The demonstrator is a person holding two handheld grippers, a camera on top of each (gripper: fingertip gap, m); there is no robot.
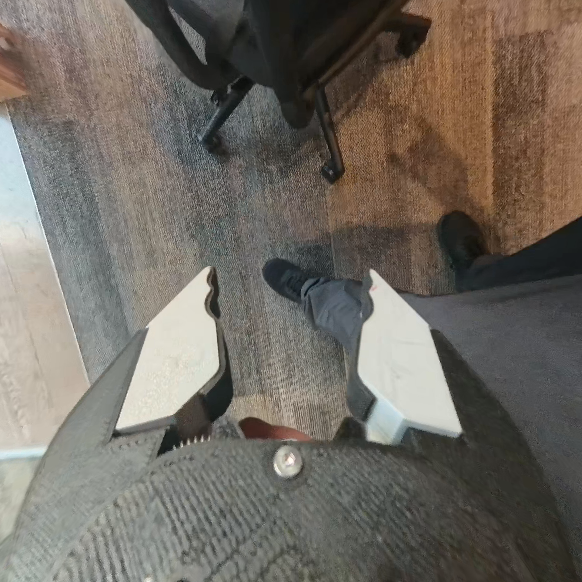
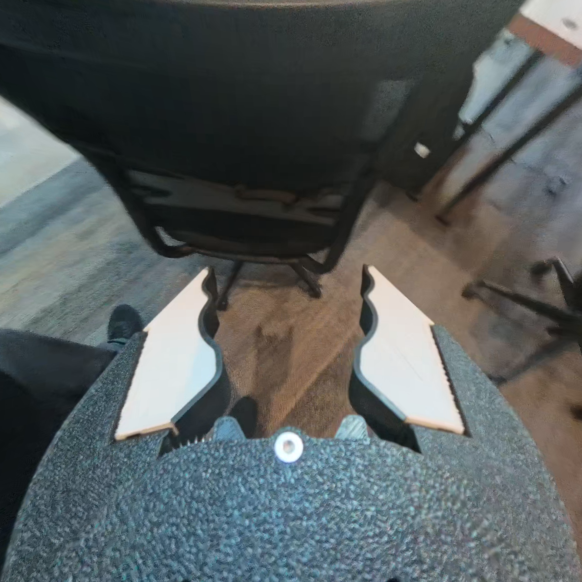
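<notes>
My left gripper [image 1: 291,274] is open and empty. It points down at grey and brown carpet [image 1: 151,220], above a person's black shoe [image 1: 283,278] and grey trouser leg [image 1: 333,308]. My right gripper [image 2: 286,271] is open and empty. It points at the back of a black office chair [image 2: 236,110] that stands close ahead on brown carpet [image 2: 283,346]. Neither gripper touches anything.
The black chair's wheeled base [image 1: 271,104] stands ahead in the left wrist view. A second black shoe [image 1: 463,242] is at the right. A pale hard floor strip [image 1: 19,252] runs along the left. Black table legs [image 2: 491,132] and another chair base [image 2: 535,299] stand at the right in the right wrist view. My hands' fingertips stand some 50 centimetres from each other.
</notes>
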